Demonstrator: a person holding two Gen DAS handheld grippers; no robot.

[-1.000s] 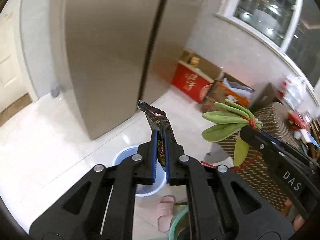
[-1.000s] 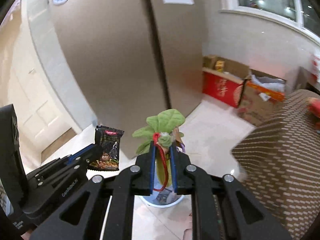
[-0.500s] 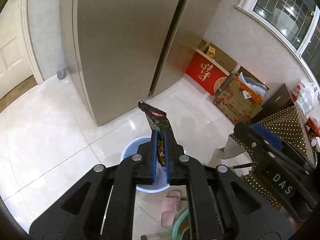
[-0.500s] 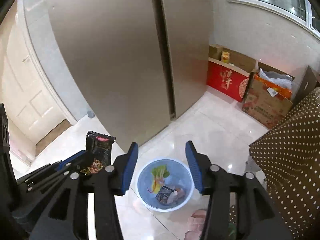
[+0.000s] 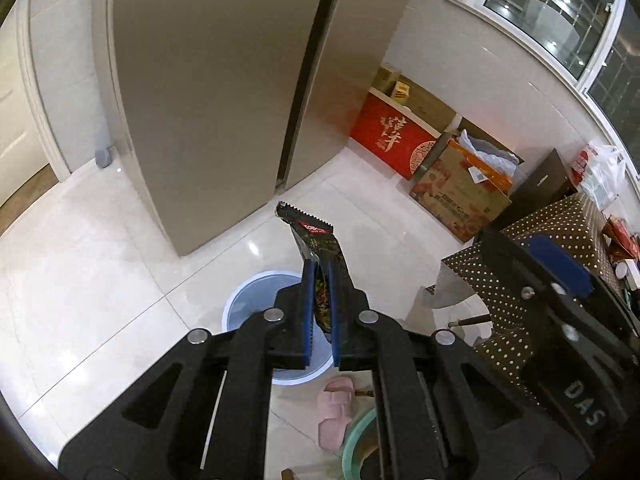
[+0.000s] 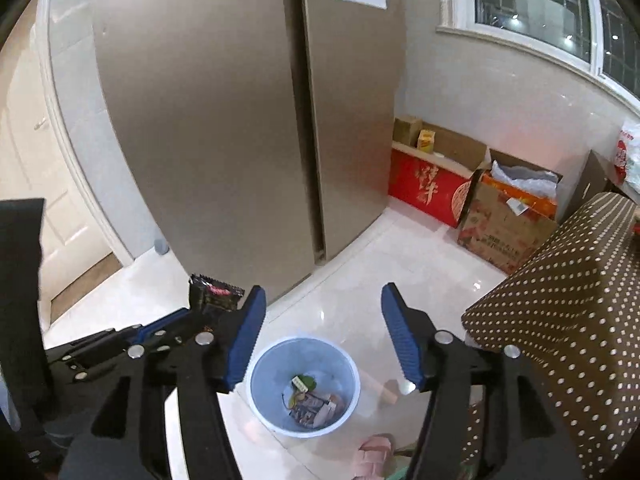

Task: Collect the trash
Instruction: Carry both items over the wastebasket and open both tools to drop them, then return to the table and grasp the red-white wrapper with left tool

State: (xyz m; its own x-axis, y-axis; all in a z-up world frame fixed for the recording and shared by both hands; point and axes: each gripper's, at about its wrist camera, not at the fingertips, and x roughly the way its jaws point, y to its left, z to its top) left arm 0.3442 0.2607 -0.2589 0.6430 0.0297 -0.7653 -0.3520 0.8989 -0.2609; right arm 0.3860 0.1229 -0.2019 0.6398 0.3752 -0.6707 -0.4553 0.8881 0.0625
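My left gripper (image 5: 320, 276) is shut on a black snack wrapper (image 5: 316, 240) and holds it upright above a pale blue trash bin (image 5: 248, 304) on the floor. In the right wrist view the wrapper (image 6: 214, 294) shows at the left, left of the bin (image 6: 264, 368). My right gripper (image 6: 322, 316) is open wide and empty, above the bin. The bin holds green leaves (image 6: 306, 382) and several scraps of packaging.
A tall grey fridge (image 6: 240, 120) stands behind the bin. Red and brown cardboard boxes (image 6: 472, 200) sit along the wall. A table with a brown dotted cloth (image 6: 568, 320) is at the right. A pink slipper (image 5: 336, 408) lies near the bin.
My right gripper opened and let go of the green leaf bundle, which fell into the bin. Both grippers tilted down toward the bin. My left gripper still holds the wrapper.
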